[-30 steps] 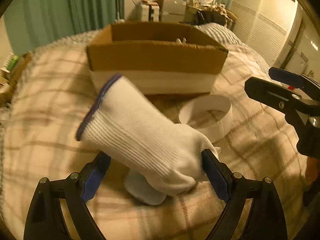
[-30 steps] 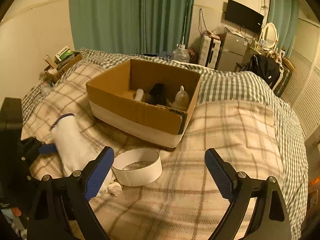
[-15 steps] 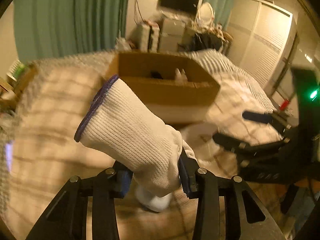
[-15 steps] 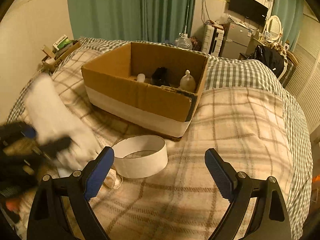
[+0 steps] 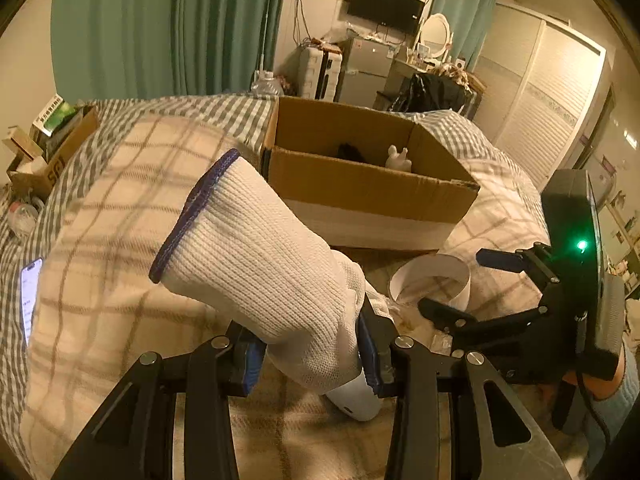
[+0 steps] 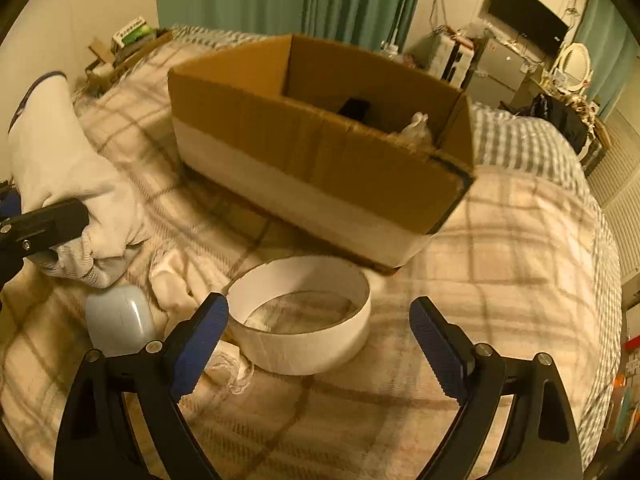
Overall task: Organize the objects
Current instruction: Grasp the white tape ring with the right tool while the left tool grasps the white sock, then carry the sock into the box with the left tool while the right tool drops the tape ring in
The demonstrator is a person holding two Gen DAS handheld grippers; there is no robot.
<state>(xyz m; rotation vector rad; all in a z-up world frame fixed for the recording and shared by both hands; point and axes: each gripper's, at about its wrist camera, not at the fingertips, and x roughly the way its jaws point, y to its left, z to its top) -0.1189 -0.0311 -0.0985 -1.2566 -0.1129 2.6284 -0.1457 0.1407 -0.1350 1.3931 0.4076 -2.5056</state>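
Left wrist: glove (image 5: pixel 264 276) now higher (gripped).

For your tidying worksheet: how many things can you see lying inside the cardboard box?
2. Inside the cardboard box, a black item lies toward the back, and a pale white item sits beside it, nearer the right wall. The front wall may hide more.

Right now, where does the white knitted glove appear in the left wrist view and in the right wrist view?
Left wrist view: the white knitted glove fills the centre, clamped between the jaws of the left gripper, cuff pointing up-left.
Right wrist view: the glove sits at the far left edge, a black finger of the left gripper across it.
Shared landmark: the cardboard box, behind the glove in both.
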